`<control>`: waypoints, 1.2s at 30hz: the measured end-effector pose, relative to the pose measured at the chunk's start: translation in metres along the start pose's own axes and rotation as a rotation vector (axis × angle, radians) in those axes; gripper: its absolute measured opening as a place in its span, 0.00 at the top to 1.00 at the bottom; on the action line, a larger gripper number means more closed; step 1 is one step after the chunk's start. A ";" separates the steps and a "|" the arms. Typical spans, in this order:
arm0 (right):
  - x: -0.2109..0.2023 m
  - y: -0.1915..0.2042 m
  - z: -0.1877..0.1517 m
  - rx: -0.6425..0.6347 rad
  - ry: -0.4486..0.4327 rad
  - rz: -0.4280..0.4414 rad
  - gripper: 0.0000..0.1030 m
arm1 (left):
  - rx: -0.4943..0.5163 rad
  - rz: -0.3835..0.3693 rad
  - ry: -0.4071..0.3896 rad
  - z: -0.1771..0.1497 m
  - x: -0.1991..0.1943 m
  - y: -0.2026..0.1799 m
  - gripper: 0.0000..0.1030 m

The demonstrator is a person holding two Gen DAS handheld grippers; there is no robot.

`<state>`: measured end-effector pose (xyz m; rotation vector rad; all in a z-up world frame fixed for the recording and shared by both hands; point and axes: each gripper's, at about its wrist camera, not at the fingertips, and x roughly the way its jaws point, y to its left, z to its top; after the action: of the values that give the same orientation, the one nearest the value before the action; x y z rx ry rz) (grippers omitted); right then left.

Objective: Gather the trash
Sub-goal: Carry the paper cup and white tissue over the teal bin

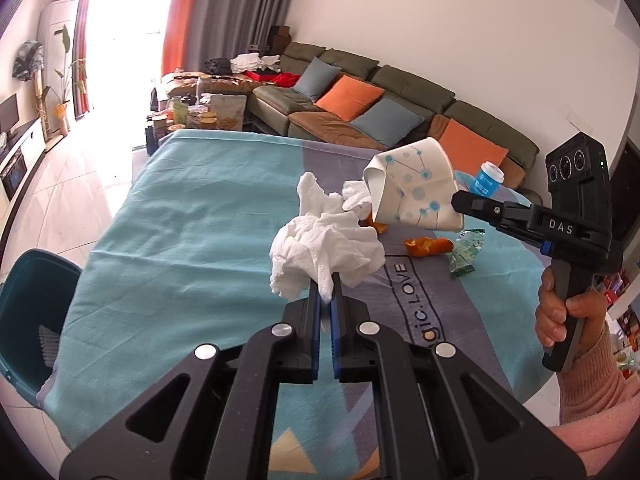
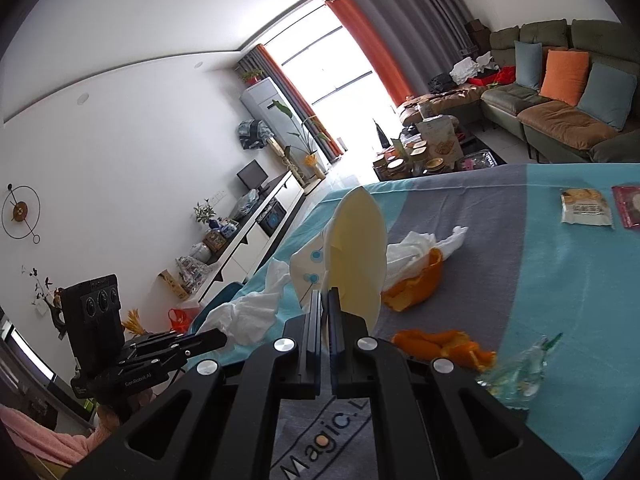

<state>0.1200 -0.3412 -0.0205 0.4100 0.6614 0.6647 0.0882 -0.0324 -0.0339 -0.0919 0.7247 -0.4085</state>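
My left gripper (image 1: pixel 326 280) is shut on a crumpled white tissue (image 1: pixel 324 240), which hangs above the teal and grey tablecloth (image 1: pixel 180 220). To the right, a hand holds my right gripper (image 1: pixel 458 200), shut on the rim of a squashed paper cup (image 1: pixel 412 184) with blue dots. In the right wrist view the right gripper (image 2: pixel 325 296) pinches that cup (image 2: pixel 356 256), lifted off the cloth. At lower left there, the left gripper (image 2: pixel 218 338) holds the tissue (image 2: pixel 252 312). Orange peels (image 2: pixel 416 288) (image 2: pixel 444 348), another tissue (image 2: pixel 416 248) and a clear wrapper (image 2: pixel 516 376) lie on the table.
A teal bin (image 1: pixel 32 312) stands by the table's left edge. A blue and white small cup (image 1: pixel 488 178) sits at the far right of the table. Two snack packets (image 2: pixel 586 208) (image 2: pixel 628 206) lie farther along. A sofa (image 1: pixel 360 92) stands beyond.
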 end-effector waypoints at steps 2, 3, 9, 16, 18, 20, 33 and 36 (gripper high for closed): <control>0.005 0.004 0.000 -0.003 0.005 0.011 0.98 | -0.006 0.011 -0.003 -0.001 -0.004 0.004 0.96; 0.007 0.008 -0.001 -0.004 0.007 0.015 0.98 | -0.009 0.016 -0.005 -0.002 -0.006 0.006 0.96; 0.021 0.020 -0.005 -0.009 0.025 0.039 0.98 | -0.026 0.044 -0.014 -0.004 -0.017 0.015 0.96; 0.037 0.032 -0.009 -0.020 0.051 0.071 0.98 | -0.044 0.084 -0.029 -0.007 -0.028 0.027 0.96; 0.041 0.035 -0.009 -0.024 0.059 0.080 0.98 | -0.051 0.091 -0.032 -0.008 -0.032 0.029 0.96; 0.045 0.040 -0.010 -0.031 0.066 0.090 0.98 | -0.057 0.101 -0.036 -0.009 -0.036 0.032 0.96; 0.069 0.064 -0.009 -0.063 0.112 0.148 0.98 | -0.110 0.162 -0.065 -0.015 -0.061 0.062 0.96; 0.075 0.072 -0.011 -0.070 0.125 0.161 0.98 | -0.120 0.174 -0.069 -0.016 -0.066 0.068 0.96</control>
<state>0.1267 -0.2372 -0.0214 0.3614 0.7266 0.8691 0.0554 0.0572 -0.0197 -0.1543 0.6829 -0.1946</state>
